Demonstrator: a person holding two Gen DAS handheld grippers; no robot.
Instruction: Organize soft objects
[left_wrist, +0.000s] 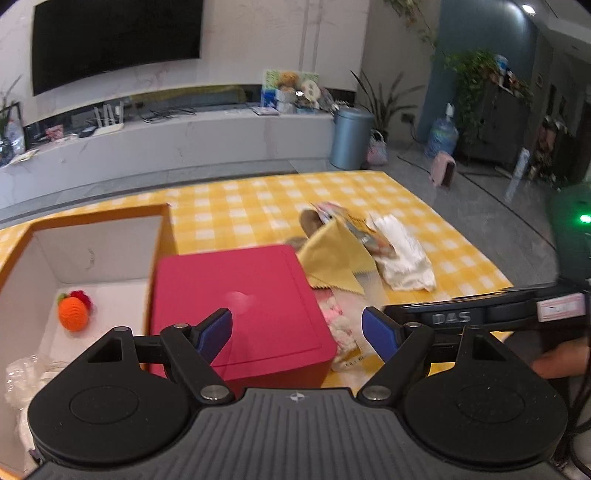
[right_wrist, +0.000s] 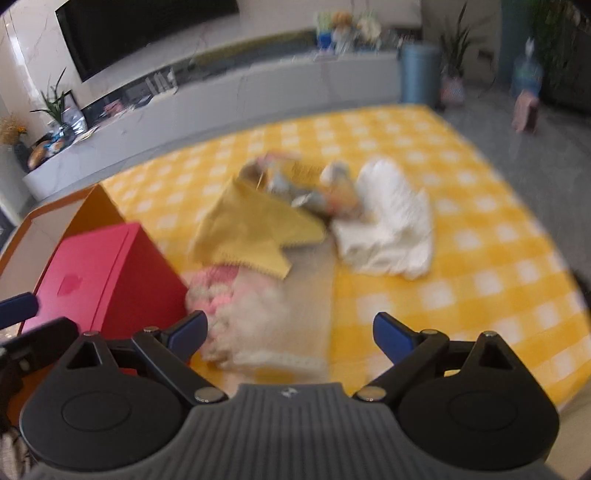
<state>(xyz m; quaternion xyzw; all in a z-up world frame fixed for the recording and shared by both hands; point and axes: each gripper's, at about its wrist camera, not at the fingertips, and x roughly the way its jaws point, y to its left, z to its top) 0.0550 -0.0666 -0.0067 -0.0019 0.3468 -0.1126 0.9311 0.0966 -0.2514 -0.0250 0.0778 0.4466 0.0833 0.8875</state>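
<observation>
A pile of soft things lies on the yellow checked cloth (left_wrist: 424, 195): a yellow cloth (left_wrist: 334, 258), a white folded cloth (left_wrist: 400, 254), a pink-and-white fluffy item (left_wrist: 341, 325) and a mixed bundle (left_wrist: 354, 227). An open orange box (left_wrist: 92, 216) holds an orange crocheted fruit (left_wrist: 74, 314). A red box (left_wrist: 236, 306) stands beside it. My left gripper (left_wrist: 297, 330) is open above the red box. My right gripper (right_wrist: 290, 332) is open and empty, just above the fluffy item (right_wrist: 258, 317). The yellow cloth (right_wrist: 251, 229) and the white cloth (right_wrist: 388, 225) lie beyond it.
A clear plastic bag (left_wrist: 26, 373) lies in the orange box's near corner. The table edge runs along the right. Beyond it are a grey floor, a long white TV bench (left_wrist: 166, 144) and a blue bin (left_wrist: 351, 136).
</observation>
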